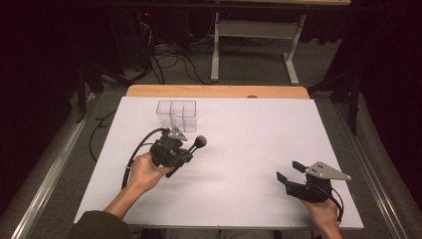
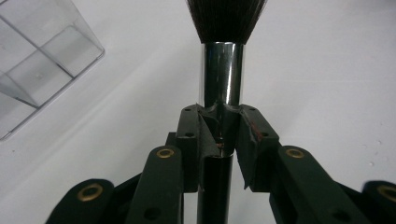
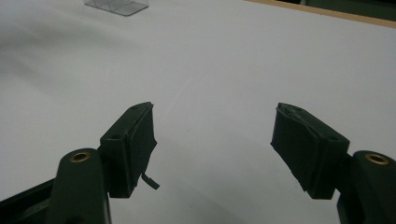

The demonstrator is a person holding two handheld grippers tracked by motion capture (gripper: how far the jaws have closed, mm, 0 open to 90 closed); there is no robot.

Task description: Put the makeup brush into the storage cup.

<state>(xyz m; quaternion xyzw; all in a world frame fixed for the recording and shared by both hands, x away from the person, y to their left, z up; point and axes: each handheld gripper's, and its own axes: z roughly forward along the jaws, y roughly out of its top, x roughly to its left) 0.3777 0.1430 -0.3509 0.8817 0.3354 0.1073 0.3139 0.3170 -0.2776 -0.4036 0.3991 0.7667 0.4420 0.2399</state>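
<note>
At centre frame on the white worktop (image 1: 239,149), a clear compartment box (image 1: 176,115) stands upper left. Just below it, the left gripper (image 1: 186,155) clamps its fingers (image 2: 191,135) on a makeup brush (image 2: 223,74), bristles up-right. Lower right, the right gripper (image 1: 290,170) gapes wide, empty.

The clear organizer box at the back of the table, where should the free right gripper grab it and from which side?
Judging by shape, grip the clear organizer box by one thin upright outer wall, coming down from above: its top is open, so one jaw can slip inside a compartment and one outside. The right gripper is open and empty; the left gripper is shut on the makeup brush.
</note>
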